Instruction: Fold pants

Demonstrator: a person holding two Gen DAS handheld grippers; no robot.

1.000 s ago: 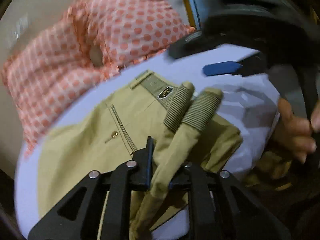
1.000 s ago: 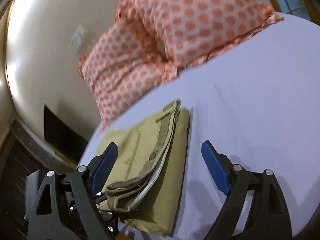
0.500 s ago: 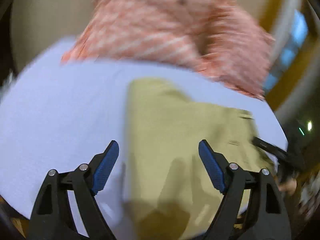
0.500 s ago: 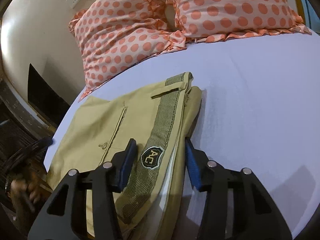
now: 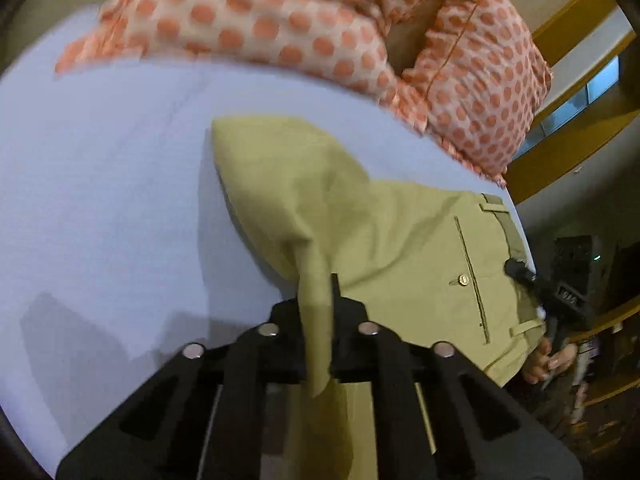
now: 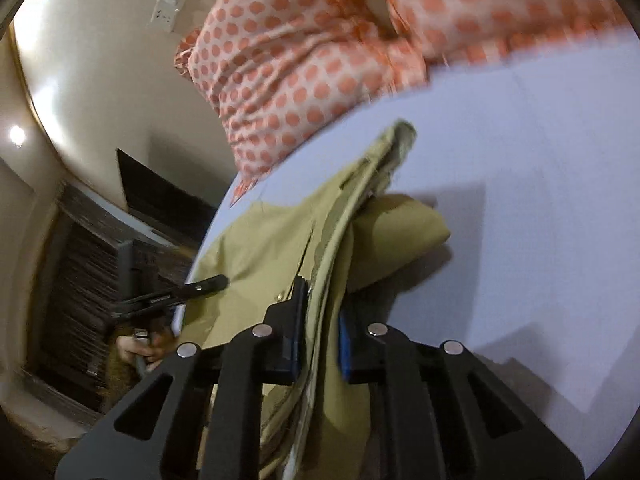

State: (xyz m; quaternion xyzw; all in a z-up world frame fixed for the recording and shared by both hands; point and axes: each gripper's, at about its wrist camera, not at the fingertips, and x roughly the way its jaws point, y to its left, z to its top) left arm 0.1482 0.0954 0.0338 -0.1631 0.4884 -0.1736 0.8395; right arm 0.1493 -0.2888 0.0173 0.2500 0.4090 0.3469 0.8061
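I see khaki-tan pants (image 5: 384,232) with a darker olive waistband (image 6: 340,220) and a brass button (image 5: 463,279). The bed sheet (image 5: 100,200) is pale lavender. My pillows (image 5: 280,24) are cream with orange polka dots. My grippers' pads (image 6: 345,344) are blue.

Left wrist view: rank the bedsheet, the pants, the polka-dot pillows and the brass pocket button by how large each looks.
1. bedsheet
2. pants and polka-dot pillows: too alike to rank, and the pants lie nearer the camera.
3. brass pocket button, by far the smallest.
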